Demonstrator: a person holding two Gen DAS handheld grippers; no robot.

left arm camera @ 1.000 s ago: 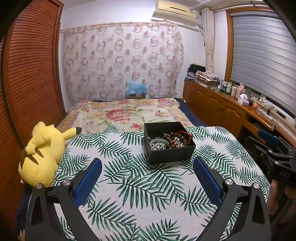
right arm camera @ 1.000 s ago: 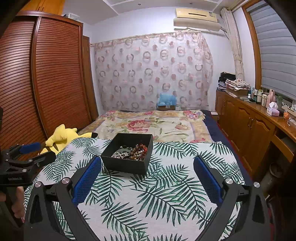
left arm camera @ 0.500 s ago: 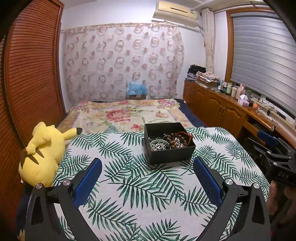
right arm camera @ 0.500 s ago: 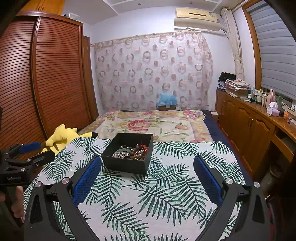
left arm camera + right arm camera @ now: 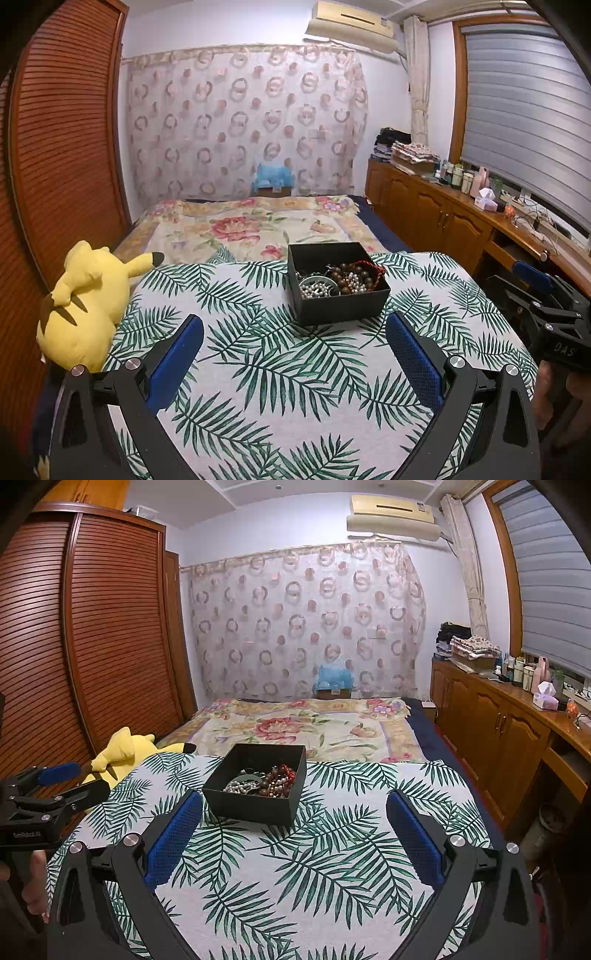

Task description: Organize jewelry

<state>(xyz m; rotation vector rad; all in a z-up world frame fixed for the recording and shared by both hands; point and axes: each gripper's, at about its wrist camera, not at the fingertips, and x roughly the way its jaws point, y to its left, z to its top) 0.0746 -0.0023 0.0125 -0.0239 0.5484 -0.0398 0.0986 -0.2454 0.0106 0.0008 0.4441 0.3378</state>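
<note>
Basically both my grippers were spread wide and held nothing. My left gripper (image 5: 293,334) hovered over the palm-leaf cloth (image 5: 280,384), short of the black box (image 5: 341,308), touching nothing. My right gripper (image 5: 293,812) hung likewise, its left fingertip (image 5: 184,812) just beside the box's near wall. Jewelry (image 5: 341,280) sat heaped inside the box: beads, pearls, red cord. A yellow plush (image 5: 81,310) lay off left.

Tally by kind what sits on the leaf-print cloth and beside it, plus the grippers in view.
Black jewelry box: 1
Yellow plush toy: 1
Hand-held grippers: 2, left and right
Total: 4
</note>
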